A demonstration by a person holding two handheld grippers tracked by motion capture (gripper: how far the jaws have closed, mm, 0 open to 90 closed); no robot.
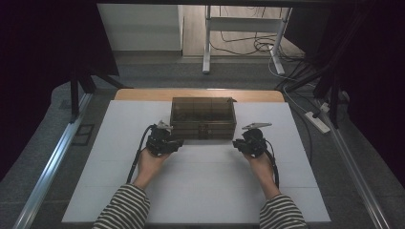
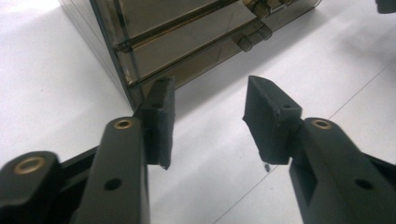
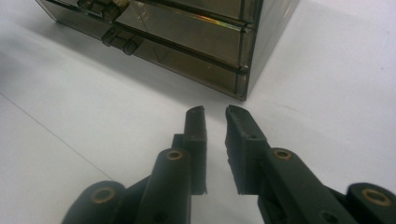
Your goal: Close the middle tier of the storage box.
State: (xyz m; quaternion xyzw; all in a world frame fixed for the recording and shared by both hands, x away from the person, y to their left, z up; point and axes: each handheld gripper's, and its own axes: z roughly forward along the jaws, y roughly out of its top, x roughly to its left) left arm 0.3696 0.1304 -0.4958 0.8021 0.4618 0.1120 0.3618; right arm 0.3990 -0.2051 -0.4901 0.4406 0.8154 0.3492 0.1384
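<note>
A: Start nearest the person. What do you see?

B: Two striped sleeves (image 1: 122, 207) come in from the bottom edge. Each hand holds a gripper low over the white table (image 1: 200, 186).

A: How are the grippers set?

B: The left gripper (image 2: 208, 109) has its jaws wide apart with nothing between them. The right gripper (image 3: 215, 112) has only a narrow gap between its jaws and also holds nothing.

A: And the box?

B: The smoky clear box (image 1: 203, 117) stands just beyond them, mid-table toward the far edge, lid down. The left gripper sits by its front left corner, the right gripper near its front right corner. The left pad (image 2: 160, 107) looks very close to the corner, though I cannot tell whether it touches.

A: Anything on the front?

B: A small latch (image 3: 100, 7) in the middle of the front.
</note>
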